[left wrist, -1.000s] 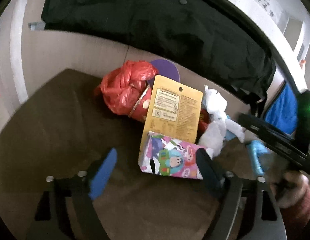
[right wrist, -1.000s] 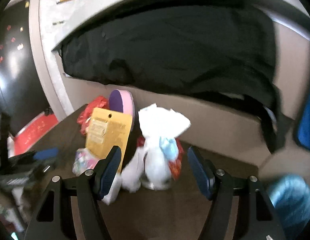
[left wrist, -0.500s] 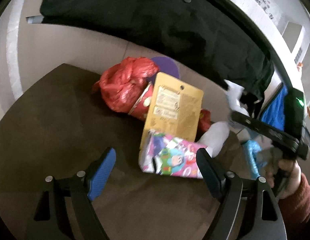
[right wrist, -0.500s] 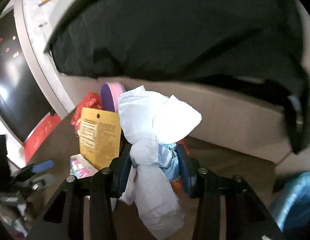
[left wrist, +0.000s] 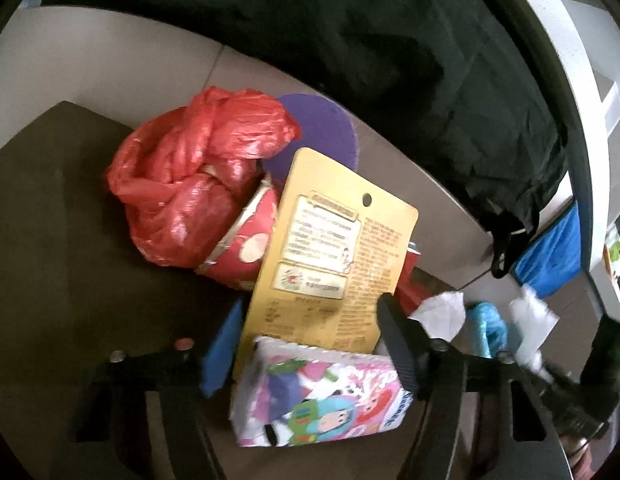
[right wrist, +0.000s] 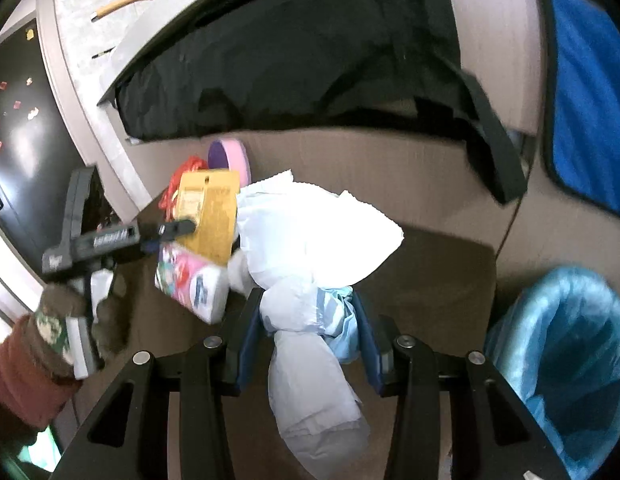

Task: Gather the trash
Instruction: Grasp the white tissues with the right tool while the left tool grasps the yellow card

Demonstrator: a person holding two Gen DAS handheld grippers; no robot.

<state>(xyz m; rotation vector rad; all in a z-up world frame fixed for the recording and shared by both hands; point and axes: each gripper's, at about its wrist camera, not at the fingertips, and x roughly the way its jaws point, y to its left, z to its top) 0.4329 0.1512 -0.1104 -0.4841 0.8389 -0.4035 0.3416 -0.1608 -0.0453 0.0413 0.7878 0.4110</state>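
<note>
A pile of trash lies on the brown floor mat: a red plastic bag [left wrist: 194, 184], a red cup [left wrist: 242, 248], a yellow card [left wrist: 330, 252] and a cartoon-printed packet [left wrist: 318, 396]. My left gripper [left wrist: 306, 352] is open, its jaws on either side of the yellow card and packet. My right gripper [right wrist: 306, 328] is shut on a white tissue bundle [right wrist: 310, 248] and holds it up, away from the pile. The left gripper [right wrist: 166, 232] also shows in the right wrist view, by the yellow card [right wrist: 208, 212].
A bin lined with a blue bag [right wrist: 566, 352] stands at the right. A black garment [left wrist: 350, 40] hangs from the counter above the pile. A purple disc [left wrist: 318, 132] leans behind the pile. A blue cloth [right wrist: 590, 88] hangs at far right.
My right gripper closed on the white tissue bundle and lifted it off the pile toward the right. My left gripper moved forward until its open jaws flank the card and packet.
</note>
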